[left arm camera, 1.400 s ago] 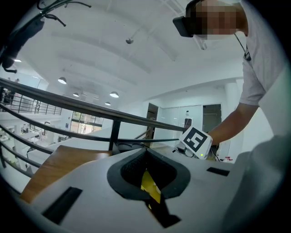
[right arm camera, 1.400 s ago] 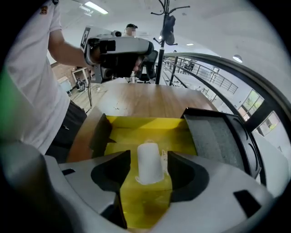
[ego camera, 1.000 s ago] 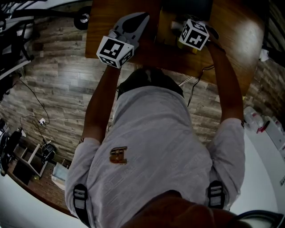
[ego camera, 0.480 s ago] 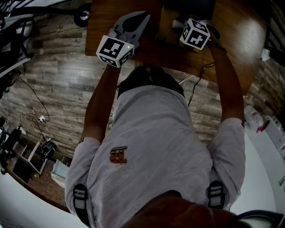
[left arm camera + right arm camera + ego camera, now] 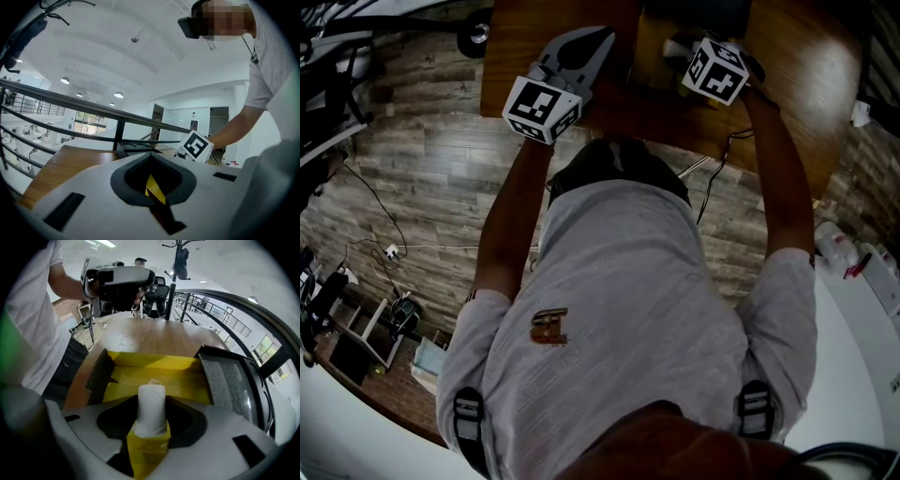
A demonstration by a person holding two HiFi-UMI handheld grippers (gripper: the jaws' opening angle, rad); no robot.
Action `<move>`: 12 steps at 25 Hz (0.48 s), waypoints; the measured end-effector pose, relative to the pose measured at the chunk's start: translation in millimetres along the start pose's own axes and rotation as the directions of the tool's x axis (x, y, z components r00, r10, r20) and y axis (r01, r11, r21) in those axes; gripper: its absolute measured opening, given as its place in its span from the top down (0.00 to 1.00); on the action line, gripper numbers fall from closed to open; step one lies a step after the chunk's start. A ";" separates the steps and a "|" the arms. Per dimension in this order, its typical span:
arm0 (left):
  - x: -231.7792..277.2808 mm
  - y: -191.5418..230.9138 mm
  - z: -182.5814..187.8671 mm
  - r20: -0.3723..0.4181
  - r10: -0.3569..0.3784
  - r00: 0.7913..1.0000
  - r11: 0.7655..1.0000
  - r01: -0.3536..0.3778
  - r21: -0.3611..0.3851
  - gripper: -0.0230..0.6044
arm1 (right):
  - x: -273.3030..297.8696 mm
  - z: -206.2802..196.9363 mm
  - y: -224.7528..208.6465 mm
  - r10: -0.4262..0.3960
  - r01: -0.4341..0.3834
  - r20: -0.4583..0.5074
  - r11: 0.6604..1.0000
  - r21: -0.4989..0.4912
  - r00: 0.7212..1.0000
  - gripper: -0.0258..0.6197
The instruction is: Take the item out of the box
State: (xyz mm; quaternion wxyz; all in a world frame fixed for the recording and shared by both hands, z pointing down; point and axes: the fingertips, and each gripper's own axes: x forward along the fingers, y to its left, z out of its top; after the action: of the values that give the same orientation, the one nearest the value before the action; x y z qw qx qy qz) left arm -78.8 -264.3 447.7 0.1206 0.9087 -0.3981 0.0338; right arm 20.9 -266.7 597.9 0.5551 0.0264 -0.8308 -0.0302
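An open yellow box point(image 5: 154, 373) sits on the wooden table point(image 5: 150, 338), and in the head view the box point(image 5: 652, 56) lies beneath my right hand. The item, a white roll point(image 5: 151, 411) standing on a yellow block, is upright between the jaws of my right gripper point(image 5: 150, 432). Those jaws are closing, and the block's sides lie flush against them. From above, the marker cube hides most of my right gripper point(image 5: 682, 49). My left gripper point(image 5: 602, 39) hovers left of the box with its jaws together, and nothing sits in my left gripper point(image 5: 151, 157).
A black lid lined with grey foam point(image 5: 229, 380) stands open on the box's right side. Railings run beyond the table's far edge. Cables trail across the plank floor point(image 5: 422, 216) behind the person.
My right gripper's marker cube has shifted slightly up and to the right over the box. The left gripper has stayed where it was.
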 end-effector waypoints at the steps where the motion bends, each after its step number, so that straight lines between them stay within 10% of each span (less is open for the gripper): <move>1: -0.5 -1.3 0.8 0.000 -0.001 1.000 1.000 0.001 0.002 0.93 | -4.0 2.0 0.0 -0.006 0.006 0.018 1.000 0.014 1.000 0.65; 12: 2.5 -24.2 13.5 0.007 -0.031 0.999 0.999 0.031 0.024 0.93 | -65.3 36.2 3.9 -0.121 0.086 0.243 0.985 0.153 0.962 0.65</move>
State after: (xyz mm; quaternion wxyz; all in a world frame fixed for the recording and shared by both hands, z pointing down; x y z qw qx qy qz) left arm -59.8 -253.6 430.4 0.1089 0.9163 -0.3840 0.0334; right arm 12.4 -257.0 524.2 0.4397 0.1050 -0.8920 -0.0037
